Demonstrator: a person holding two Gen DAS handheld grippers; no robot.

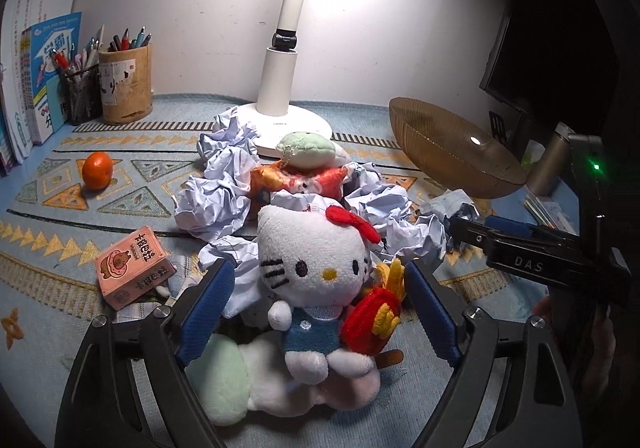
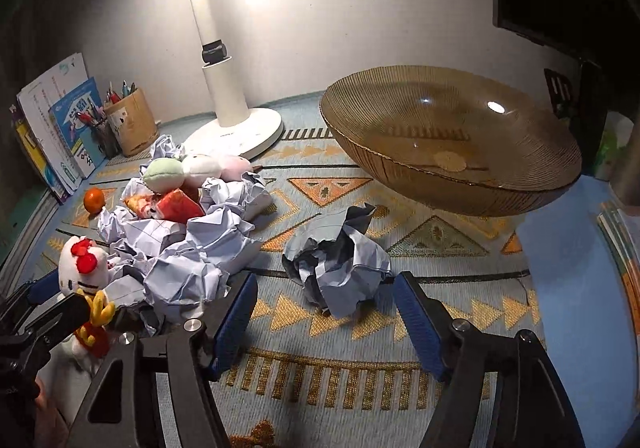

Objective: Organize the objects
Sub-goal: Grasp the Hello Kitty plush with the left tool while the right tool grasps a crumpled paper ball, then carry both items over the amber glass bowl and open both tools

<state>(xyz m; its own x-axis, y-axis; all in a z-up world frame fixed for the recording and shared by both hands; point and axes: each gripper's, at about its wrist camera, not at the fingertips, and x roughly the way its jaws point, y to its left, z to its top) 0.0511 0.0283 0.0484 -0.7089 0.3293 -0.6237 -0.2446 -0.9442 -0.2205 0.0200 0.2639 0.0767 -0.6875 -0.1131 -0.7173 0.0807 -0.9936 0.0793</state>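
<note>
Loosely, paper ball (image 2: 336, 268) between right gripper (image 2: 324, 312) fingers.

Books (image 1: 24, 79) cut by left edge — titles unreadable (too small).

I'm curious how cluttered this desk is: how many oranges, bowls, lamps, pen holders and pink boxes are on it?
Oranges: 1
Bowls: 1
Lamps: 1
Pen holders: 2
Pink boxes: 1
Total: 6
</note>
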